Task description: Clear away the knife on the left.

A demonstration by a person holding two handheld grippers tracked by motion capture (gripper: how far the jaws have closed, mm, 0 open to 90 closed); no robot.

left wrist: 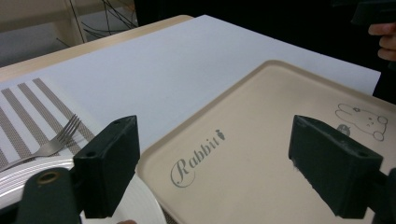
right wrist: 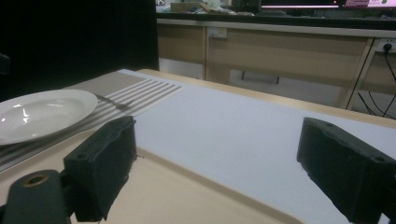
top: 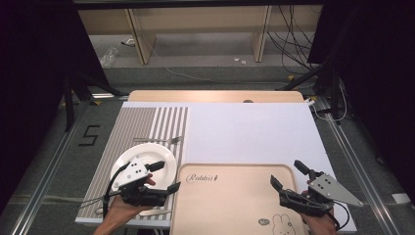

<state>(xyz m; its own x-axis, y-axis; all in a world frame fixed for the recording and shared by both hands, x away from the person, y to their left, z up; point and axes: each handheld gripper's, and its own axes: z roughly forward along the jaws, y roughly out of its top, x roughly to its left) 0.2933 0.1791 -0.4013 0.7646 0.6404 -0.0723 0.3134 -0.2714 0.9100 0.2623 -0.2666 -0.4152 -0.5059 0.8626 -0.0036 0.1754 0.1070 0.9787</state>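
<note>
Both grippers hang released: the left gripper [top: 164,176] over the white plate [top: 161,152] on the striped mat, the right gripper [top: 288,175] over the tray [top: 230,215]. Lower the left squarely onto the plate's rim, away from the fork [top: 159,140].

From my seat at the controls, the tray [top: 230,196] lies at the near edge of the table, on the sheet [top: 249,132] that covers most of the tabletop. Just left of the tray sits the placemat [top: 142,122], running from the near edge back toward the far side. The plate [top: 164,152] rests on the placemat's near half, close beside the tray's left rim — whether they touch, I cannot tell. The fork [top: 159,140] lies on the placemat just behind the plate, tines pointing right. I see the left gripper [top: 164,176] over the plate's near part and the right gripper [top: 288,175] over the tray's right end — well apart.
</note>
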